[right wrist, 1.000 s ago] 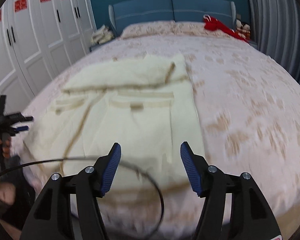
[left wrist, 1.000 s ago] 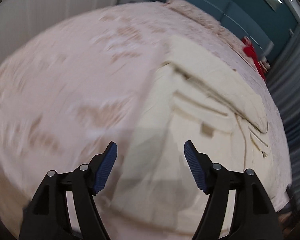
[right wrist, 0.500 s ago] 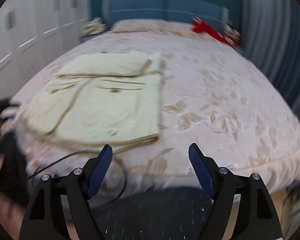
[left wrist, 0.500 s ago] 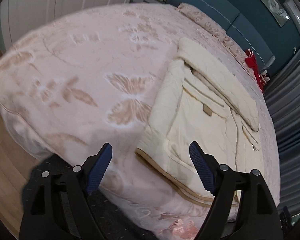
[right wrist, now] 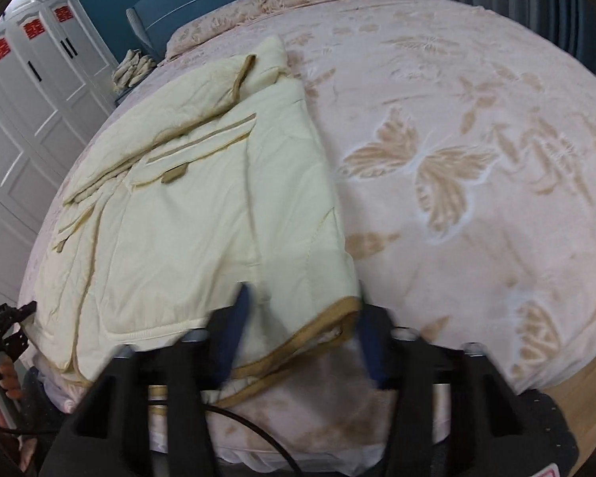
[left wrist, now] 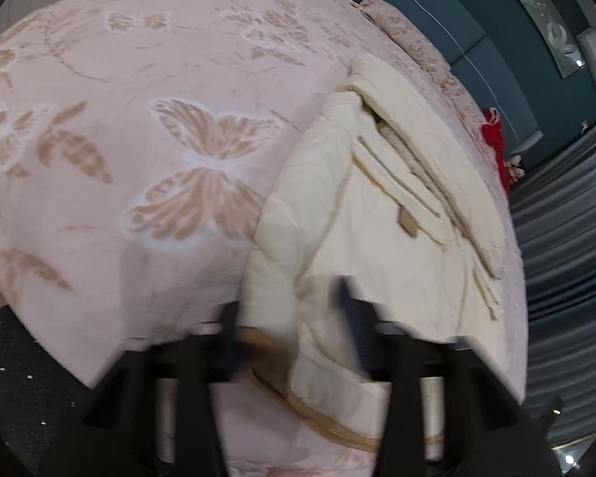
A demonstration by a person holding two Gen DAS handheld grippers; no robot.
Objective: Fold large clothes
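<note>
At the bed's point(right wrist: 476, 91) foot edge, 6 o'clock, both tongs — left tongs point(left wrist: 294, 330), right tongs point(right wrist: 302, 330) — gape around the cream padded jacket's point(right wrist: 202, 214) hem corners; shallow bites could slip, dragging the sleeve fold askew

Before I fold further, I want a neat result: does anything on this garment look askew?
Yes. The cream garment has its sleeve folded slantwise across the top, and its tan-trimmed hem droops past the bed edge.
</note>
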